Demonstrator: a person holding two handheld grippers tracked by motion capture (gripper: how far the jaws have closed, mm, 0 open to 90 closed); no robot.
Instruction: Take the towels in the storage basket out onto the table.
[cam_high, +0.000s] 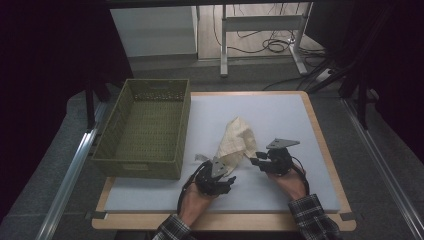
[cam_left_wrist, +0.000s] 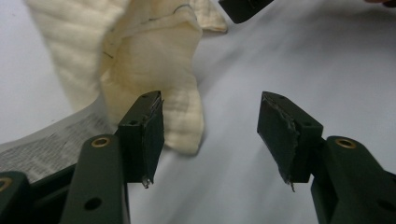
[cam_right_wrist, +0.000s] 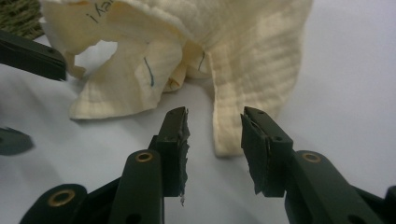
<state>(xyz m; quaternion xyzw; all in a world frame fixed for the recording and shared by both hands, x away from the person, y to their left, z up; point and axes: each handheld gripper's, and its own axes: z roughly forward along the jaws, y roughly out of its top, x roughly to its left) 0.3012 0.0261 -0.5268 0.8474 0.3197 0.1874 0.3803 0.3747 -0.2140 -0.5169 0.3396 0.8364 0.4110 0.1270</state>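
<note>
- From the high view I see the cream cloth (cam_high: 235, 142) lying crumpled on the pale counter (cam_high: 280, 120), just right of centre in the frame, between my two tools and a little above them.
- My left tool (cam_high: 231, 181) sits at lower centre of the high view, just below the cloth's lower end. In the left gripper view its jaws stand apart with bare counter between them; a fold of the cloth (cam_left_wrist: 154, 70) hangs just behind the left-hand jaw, and I cannot tell whether it touches.
- My right tool (cam_high: 256, 159) sits right of centre in the high view, at the cloth's right edge. In the right gripper view its jaws stand apart, not pressing on anything; a hanging edge of the cloth (cam_right_wrist: 243, 93) lies just beyond the gap between them.
- A green woven basket (cam_high: 145, 127) stands at the left of the high view, on the counter's left edge, apart from the cloth.
- Printed paper (cam_left_wrist: 42, 149) shows at the lower left of the left gripper view, beside the cloth.
</note>
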